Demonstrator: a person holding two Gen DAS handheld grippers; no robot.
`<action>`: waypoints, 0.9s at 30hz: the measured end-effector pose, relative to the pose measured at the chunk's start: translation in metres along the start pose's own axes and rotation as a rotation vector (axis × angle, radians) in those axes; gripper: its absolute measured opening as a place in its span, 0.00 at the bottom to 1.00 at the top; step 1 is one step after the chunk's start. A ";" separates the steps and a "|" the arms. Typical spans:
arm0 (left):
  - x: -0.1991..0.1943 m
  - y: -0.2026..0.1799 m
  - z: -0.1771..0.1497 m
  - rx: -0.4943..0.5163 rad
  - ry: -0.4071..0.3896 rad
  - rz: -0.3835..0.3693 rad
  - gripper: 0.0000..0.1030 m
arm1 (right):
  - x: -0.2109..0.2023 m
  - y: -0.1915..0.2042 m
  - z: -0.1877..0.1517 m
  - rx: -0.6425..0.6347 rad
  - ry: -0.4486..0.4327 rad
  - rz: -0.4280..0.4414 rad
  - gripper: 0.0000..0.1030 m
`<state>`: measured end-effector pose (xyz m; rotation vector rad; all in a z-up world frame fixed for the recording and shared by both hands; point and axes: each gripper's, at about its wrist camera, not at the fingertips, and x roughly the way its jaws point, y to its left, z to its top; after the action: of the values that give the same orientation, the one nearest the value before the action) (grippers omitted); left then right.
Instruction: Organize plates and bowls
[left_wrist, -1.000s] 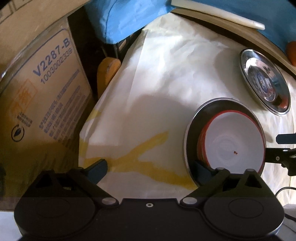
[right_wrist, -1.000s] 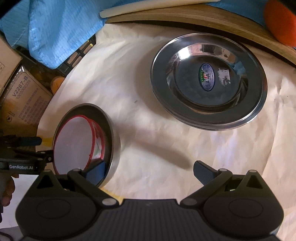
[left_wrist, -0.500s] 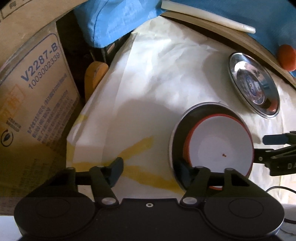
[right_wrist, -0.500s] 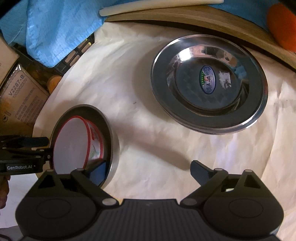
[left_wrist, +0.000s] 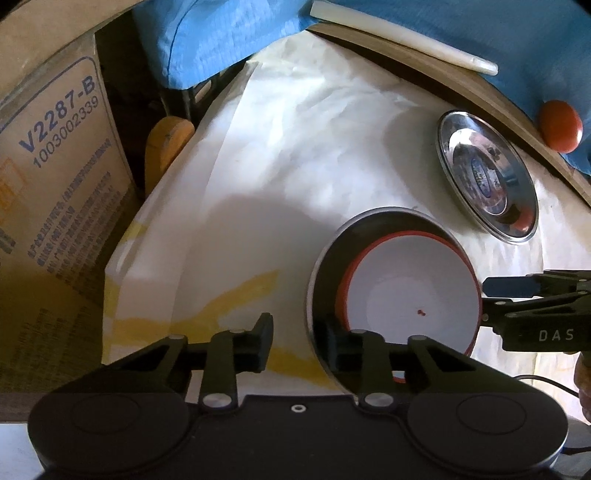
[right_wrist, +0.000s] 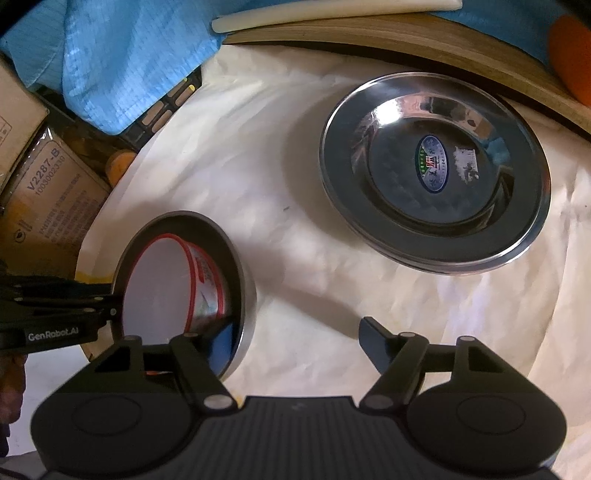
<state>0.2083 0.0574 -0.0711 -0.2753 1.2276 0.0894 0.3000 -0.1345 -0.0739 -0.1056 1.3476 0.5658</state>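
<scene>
Left claw (left_wrist: 297, 343) closing astride steel bowl (left_wrist: 321, 280) rim, not clamped. Right claw (right_wrist: 299, 332) narrowing, apart, one finger in same bowl. Red-rimmed cup (right_wrist: 162, 291) inside. Plates (right_wrist: 436, 170) well apart.

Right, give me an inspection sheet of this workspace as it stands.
Surface: white paper, creased, yellow-stained near one edge.
Job's things: red-rimmed white bowl nested in steel bowl; steel plates stacked, apart from it.
Clutter: orange round object, pale stick.
Grippers: left gripper and right gripper each straddle the steel bowl's rim; jaws have just been closing, not pressing.
Cables: thin dark cable.
Surroundings: cardboard box, blue cloth, wooden edge.
</scene>
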 end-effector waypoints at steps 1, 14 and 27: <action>0.000 -0.001 0.000 0.000 -0.001 -0.002 0.25 | 0.000 0.000 0.000 0.000 -0.002 0.005 0.68; -0.002 0.000 0.001 -0.043 0.025 -0.043 0.08 | -0.005 0.005 -0.002 -0.004 -0.016 0.117 0.22; 0.000 -0.004 0.004 -0.085 0.071 -0.054 0.07 | -0.005 -0.004 -0.002 0.105 0.013 0.174 0.10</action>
<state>0.2125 0.0545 -0.0693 -0.3885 1.2872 0.0861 0.2996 -0.1403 -0.0702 0.0945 1.4047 0.6404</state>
